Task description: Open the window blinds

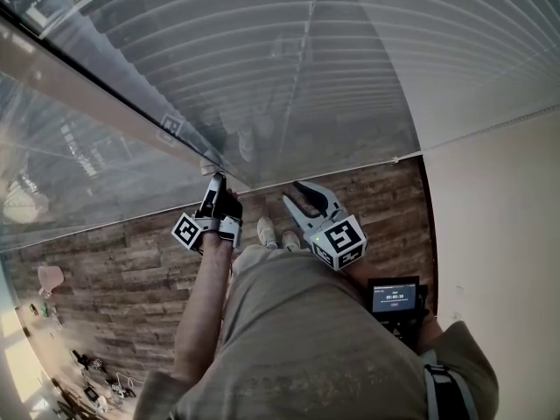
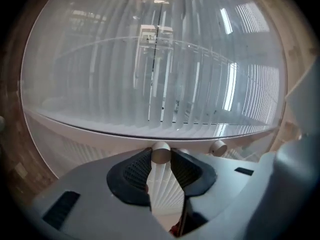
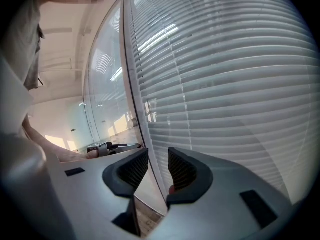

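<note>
Left gripper (image 2: 161, 160) pads clamp white knob (image 2: 160, 152); right gripper (image 3: 158, 170) jaws apart.

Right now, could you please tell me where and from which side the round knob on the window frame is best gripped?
Grip the round knob across its curved sides, coming straight at its flat end, as the left hand-held gripper does. It is a short cylinder standing out from the frame, so opposing jaws seat on its sides and can likely twist it.
</note>
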The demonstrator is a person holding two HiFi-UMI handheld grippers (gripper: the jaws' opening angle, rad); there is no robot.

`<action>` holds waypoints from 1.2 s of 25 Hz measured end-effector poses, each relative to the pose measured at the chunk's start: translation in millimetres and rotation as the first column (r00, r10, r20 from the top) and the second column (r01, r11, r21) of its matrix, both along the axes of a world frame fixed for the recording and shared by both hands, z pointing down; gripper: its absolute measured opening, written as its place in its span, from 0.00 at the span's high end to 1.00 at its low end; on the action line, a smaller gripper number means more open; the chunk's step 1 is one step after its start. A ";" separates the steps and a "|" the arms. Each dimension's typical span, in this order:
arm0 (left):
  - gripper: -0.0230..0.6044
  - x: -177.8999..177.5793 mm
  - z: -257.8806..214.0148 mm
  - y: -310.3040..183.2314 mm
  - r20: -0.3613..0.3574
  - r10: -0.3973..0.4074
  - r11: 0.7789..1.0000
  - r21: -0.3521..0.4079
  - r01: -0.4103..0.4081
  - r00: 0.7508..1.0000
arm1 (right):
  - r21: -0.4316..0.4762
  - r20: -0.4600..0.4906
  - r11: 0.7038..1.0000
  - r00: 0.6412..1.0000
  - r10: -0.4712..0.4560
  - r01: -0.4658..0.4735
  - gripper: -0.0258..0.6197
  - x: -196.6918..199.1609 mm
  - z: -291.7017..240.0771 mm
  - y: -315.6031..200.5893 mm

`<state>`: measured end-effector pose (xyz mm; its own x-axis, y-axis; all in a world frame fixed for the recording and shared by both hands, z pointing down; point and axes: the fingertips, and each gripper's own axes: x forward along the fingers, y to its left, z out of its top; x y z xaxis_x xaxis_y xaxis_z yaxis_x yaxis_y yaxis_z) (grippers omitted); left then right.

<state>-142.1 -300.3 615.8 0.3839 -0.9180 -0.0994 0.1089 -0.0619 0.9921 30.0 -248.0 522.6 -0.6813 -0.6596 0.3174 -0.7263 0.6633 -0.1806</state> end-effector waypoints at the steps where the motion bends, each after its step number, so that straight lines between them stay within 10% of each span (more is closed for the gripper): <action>1: 0.75 -0.3 0.6 0.0 -0.026 -0.003 1.000 0.001 0.003 1.000 | -0.001 0.000 1.000 1.000 0.000 0.000 0.76 0.4 0.5 0.7; 5: 0.72 -1.5 -2.6 -0.2 -0.015 -0.008 1.000 0.016 0.009 1.000 | -0.002 0.004 1.000 1.000 -0.003 0.004 0.76 0.5 1.5 2.9; 7: 0.62 1.9 -5.1 3.3 0.196 0.031 0.999 0.020 -0.035 0.980 | -0.003 0.007 1.000 1.000 -0.005 0.005 0.76 1.5 1.4 4.2; 8: 0.62 3.1 -3.5 6.2 0.362 0.055 0.998 0.011 -0.063 0.931 | -0.003 0.009 1.000 1.000 -0.004 0.004 0.76 2.3 1.5 4.7; 10: 0.62 3.2 2.7 12.0 0.718 0.093 0.994 -0.021 -0.111 0.690 | -0.006 0.010 1.000 1.000 -0.003 0.004 0.76 3.4 2.5 5.1; 13: 0.62 4.4 2.9 16.1 0.980 0.085 0.988 -0.059 -0.146 0.181 | -0.016 0.015 1.000 1.000 -0.004 0.004 0.76 2.7 5.1 6.2; 14: 0.62 6.1 1.0 16.5 0.994 0.077 0.988 -0.066 -0.142 0.071 | -0.020 0.018 1.000 1.000 -0.003 0.003 0.76 2.7 5.7 7.0; 16: 0.62 9.4 -2.9 16.9 0.997 0.063 0.991 -0.068 -0.119 -0.043 | -0.023 0.022 1.000 1.000 -0.003 0.003 0.76 3.2 6.0 9.0; 19: 0.64 9.7 -4.3 15.4 0.992 0.059 0.994 -0.069 -0.085 -0.111 | -0.015 0.021 1.000 1.000 -0.008 0.009 0.76 2.7 3.0 11.9; 23: 0.74 6.7 0.4 12.7 0.987 0.072 0.995 -0.080 -0.055 -0.142 | -0.018 0.023 1.000 1.000 -0.008 0.008 0.76 3.3 5.3 13.9; 30: 0.75 4.9 3.6 10.3 0.994 0.082 0.996 -0.084 -0.027 -0.073 | -0.018 0.020 1.000 1.000 0.000 0.000 0.76 6.8 9.2 14.4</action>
